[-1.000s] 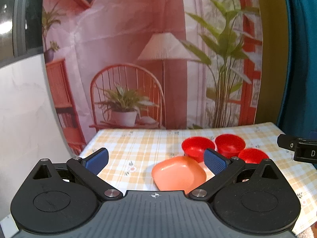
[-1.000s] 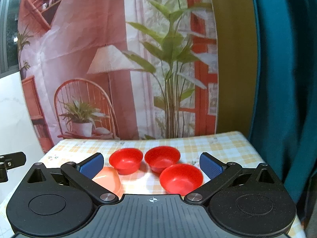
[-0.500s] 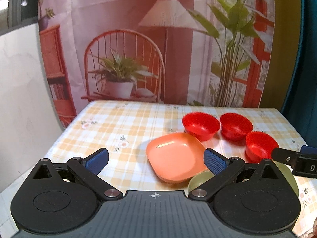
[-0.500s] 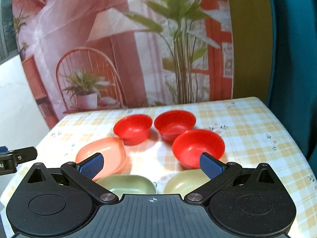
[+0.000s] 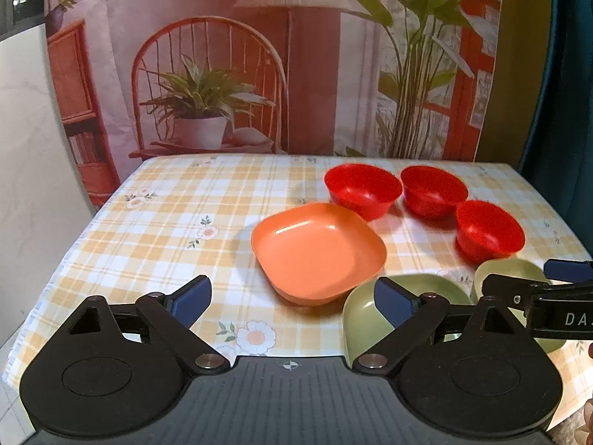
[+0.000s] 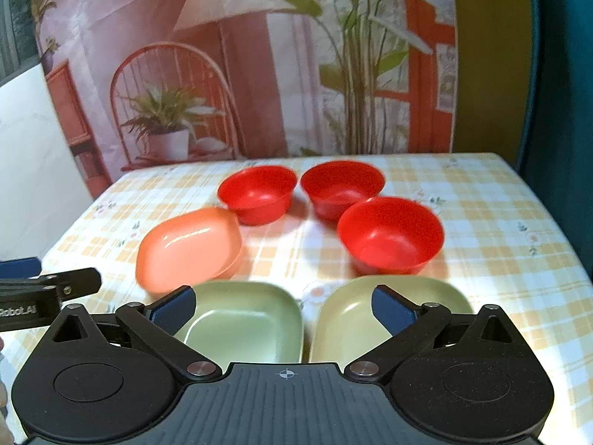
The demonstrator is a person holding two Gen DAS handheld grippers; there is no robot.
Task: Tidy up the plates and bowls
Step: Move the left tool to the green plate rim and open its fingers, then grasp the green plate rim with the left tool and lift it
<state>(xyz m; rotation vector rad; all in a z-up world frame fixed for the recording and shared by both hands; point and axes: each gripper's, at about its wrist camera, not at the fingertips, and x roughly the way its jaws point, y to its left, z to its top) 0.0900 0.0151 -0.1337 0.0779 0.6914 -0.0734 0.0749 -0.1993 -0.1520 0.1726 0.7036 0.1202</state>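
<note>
Three red bowls stand in a cluster on the checked table. An orange square plate lies left of them. Two green square plates sit side by side at the near edge. My left gripper hovers in front of the orange plate, its jaws wide and closing, and neither pad touches anything. My right gripper hangs over the two green plates, jaws also wide and closing, with nothing pressed between the pads. Each gripper's tip shows at the edge of the other's view.
A printed backdrop with a chair, a plant and a lamp hangs behind the table's far edge. A white wall is on the left and a teal curtain on the right. The table's left half bears only the cloth.
Both grippers have sunk towards the table and tipped downward. The green plates have come into view. The jaws of both have narrowed slightly.
</note>
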